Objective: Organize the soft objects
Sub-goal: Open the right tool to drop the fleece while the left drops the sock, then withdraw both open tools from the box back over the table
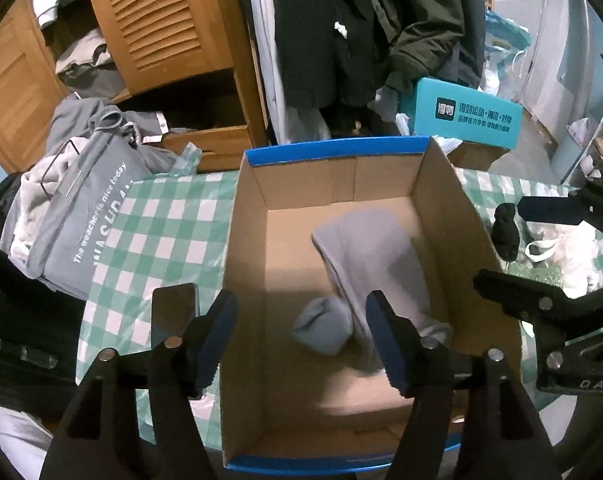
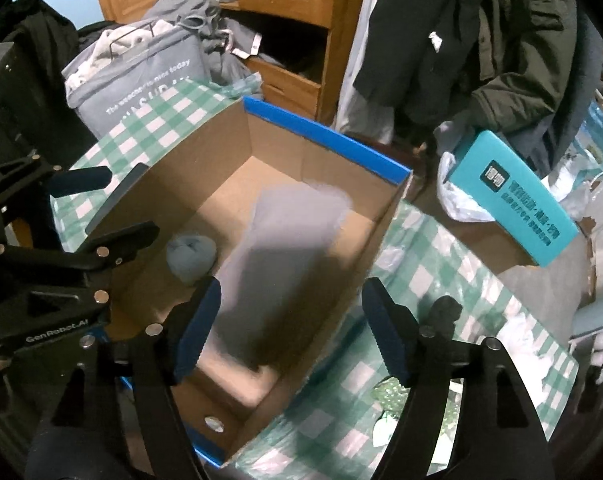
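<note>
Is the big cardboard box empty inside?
No, the cardboard box holds a long grey cloth lying on its floor and a small rolled grey bundle beside it.

My left gripper (image 1: 303, 340) open over the cardboard box (image 1: 253, 280), grey cloth (image 1: 375, 256) and rolled grey socks (image 1: 321, 330) inside, checked tablecloth (image 1: 169, 232) beneath, grey bag (image 1: 81, 216) far left, right gripper (image 1: 513, 240) at right edge.
</note>
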Demonstrator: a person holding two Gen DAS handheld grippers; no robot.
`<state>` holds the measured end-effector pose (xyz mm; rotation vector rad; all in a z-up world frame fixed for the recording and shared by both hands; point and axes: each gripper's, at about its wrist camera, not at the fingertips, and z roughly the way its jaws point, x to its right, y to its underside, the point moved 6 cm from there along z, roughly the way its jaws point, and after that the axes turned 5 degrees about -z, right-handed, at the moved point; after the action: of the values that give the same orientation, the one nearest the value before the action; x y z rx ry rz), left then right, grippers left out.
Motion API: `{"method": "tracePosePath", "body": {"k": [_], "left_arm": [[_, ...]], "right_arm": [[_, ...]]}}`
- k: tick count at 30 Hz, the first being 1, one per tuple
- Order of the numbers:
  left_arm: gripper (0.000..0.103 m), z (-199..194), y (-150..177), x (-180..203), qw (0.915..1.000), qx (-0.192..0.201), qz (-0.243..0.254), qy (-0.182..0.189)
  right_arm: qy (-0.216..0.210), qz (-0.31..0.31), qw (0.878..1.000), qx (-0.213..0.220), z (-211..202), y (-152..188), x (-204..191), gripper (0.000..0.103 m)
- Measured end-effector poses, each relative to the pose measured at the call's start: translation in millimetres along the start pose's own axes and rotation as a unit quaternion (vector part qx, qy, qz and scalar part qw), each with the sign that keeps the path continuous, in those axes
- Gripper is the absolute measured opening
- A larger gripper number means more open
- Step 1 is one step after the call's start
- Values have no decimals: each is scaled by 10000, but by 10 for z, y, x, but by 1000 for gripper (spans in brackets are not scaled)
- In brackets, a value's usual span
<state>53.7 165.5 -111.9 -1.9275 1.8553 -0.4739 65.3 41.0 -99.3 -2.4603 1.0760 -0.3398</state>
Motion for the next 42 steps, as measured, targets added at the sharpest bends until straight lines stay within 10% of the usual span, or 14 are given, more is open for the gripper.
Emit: {"method": "tracePosePath", "body": {"k": [42], "left_arm": [[81,-158,-117,1471,9921,-2,1058,671]], "right_arm": [[946,1366,9858,221,-755,1094,1345,76]]}}
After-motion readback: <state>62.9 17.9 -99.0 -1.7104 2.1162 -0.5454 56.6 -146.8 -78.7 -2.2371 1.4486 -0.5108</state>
